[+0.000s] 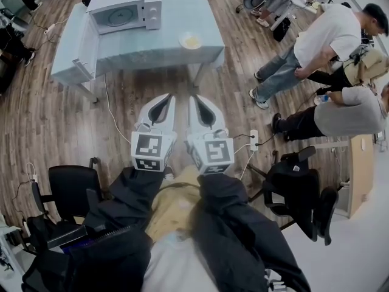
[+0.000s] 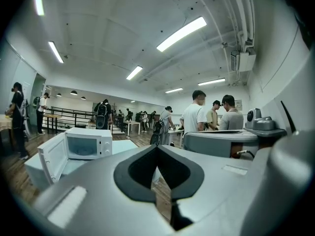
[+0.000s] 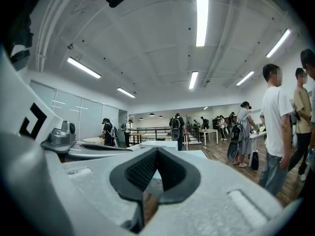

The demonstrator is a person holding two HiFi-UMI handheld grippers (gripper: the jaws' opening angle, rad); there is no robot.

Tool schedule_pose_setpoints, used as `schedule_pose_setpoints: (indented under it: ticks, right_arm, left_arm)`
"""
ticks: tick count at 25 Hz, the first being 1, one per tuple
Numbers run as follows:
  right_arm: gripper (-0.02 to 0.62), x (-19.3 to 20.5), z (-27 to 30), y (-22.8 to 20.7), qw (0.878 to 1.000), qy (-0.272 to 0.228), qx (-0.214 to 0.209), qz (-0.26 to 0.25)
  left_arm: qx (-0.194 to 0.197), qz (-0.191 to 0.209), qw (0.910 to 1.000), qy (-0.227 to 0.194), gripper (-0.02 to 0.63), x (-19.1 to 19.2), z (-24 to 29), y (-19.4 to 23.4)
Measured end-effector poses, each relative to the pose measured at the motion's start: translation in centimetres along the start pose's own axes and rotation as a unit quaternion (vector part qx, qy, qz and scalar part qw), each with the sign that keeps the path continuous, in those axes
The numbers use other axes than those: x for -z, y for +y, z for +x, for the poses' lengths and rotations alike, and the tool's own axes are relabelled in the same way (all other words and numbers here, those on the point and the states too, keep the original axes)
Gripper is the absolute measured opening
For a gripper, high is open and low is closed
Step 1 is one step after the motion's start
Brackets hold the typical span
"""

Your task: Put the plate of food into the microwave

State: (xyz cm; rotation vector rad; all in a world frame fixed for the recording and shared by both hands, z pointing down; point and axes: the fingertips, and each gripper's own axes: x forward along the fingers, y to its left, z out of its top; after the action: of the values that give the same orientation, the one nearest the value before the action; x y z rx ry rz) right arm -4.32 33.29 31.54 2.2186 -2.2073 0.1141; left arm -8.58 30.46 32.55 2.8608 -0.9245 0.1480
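Note:
A white microwave (image 1: 124, 8) stands at the back left of a pale blue table (image 1: 182, 53), its door (image 1: 85, 47) swung open to the left. A white plate of yellow food (image 1: 190, 40) sits on the table to the microwave's right, near the front edge. My left gripper (image 1: 166, 97) and right gripper (image 1: 196, 98) hang side by side over the wooden floor, short of the table, both shut and empty. In the left gripper view the shut left gripper (image 2: 157, 147) points toward the open microwave (image 2: 86, 143). The right gripper (image 3: 157, 150) is also closed, tips together.
Three people (image 1: 316, 41) stand or crouch at the right beside a wooden desk (image 1: 360, 169). A black chair (image 1: 73, 190) is at my left and another (image 1: 298, 184) at my right. A power strip (image 1: 253, 140) and cables lie on the floor.

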Motion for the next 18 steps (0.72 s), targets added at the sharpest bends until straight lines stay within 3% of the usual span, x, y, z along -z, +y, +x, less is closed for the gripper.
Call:
schedule_pose_setpoints:
  ticks: [8,18]
  right_arm:
    - [-0.002,1.0,2.2,-1.5,1.000,0.012,-0.004,0.008]
    - [-0.002,0.0,9.6,-6.9,0.999,-0.001,-0.038,0.012]
  left_arm:
    - [-0.009,-0.004,0.9999,0.007,-0.003,0.5,2.4,1.2]
    - [-0.043,0.008,0.9990,0.001,-0.003,-1.5,10.8,4.0]
